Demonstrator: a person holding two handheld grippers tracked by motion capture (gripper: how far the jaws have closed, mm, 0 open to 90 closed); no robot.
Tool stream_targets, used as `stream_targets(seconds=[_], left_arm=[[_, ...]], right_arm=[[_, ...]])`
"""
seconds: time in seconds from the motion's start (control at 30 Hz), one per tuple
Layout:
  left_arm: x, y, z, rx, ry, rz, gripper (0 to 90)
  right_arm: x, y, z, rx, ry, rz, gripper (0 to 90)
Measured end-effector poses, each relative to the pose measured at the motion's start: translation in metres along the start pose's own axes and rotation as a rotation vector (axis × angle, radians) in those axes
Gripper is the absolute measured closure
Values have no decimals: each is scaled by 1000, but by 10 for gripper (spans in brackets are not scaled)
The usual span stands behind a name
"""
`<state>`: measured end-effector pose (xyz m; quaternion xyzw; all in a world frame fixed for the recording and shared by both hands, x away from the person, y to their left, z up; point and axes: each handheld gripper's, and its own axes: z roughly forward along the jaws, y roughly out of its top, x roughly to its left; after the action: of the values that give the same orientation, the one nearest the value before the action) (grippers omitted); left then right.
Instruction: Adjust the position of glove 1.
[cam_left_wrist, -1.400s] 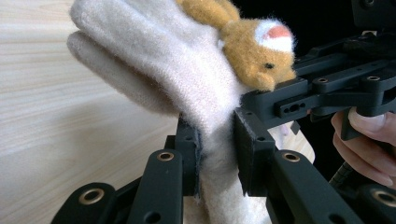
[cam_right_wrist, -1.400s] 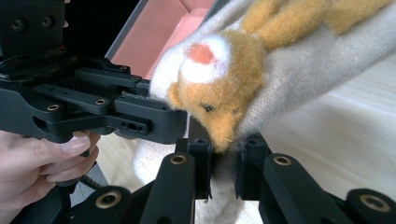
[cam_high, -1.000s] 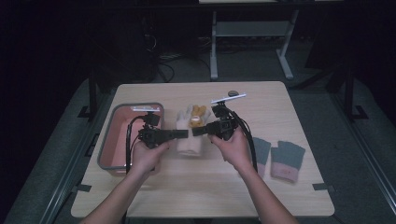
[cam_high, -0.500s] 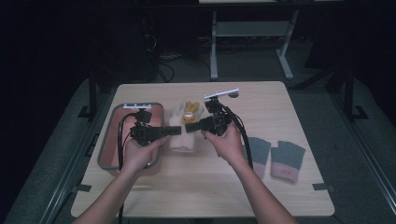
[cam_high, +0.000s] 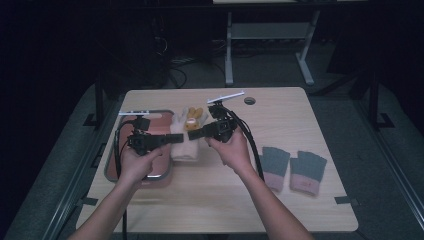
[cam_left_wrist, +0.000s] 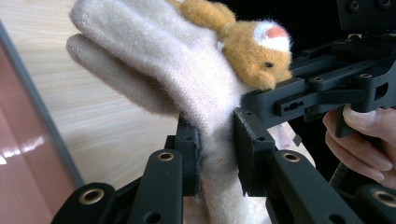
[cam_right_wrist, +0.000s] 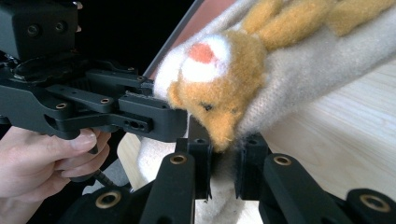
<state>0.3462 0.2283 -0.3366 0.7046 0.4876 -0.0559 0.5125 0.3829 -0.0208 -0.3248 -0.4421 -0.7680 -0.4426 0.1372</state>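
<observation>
Two forearms reach forward; left gripper (cam_high: 172, 140) and right gripper (cam_high: 192, 134) point toward each other, fingers (cam_left_wrist: 189, 154) clamped.

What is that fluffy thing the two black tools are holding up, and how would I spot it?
Look at the wooden table, just right of the red tray at its left side. Between the two hands hangs a cream woolly mitten, pinched by the left gripper and the right gripper. Unlike the grey gloves lying farther right, it has a small orange plush animal sewn on.
</observation>
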Motion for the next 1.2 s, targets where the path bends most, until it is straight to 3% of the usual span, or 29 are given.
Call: stream_targets(seconds=[1.2], left_arm=[[34, 0, -61, -38, 59, -35, 728]], right_arm=[[35, 29, 57, 42, 75, -48, 794]])
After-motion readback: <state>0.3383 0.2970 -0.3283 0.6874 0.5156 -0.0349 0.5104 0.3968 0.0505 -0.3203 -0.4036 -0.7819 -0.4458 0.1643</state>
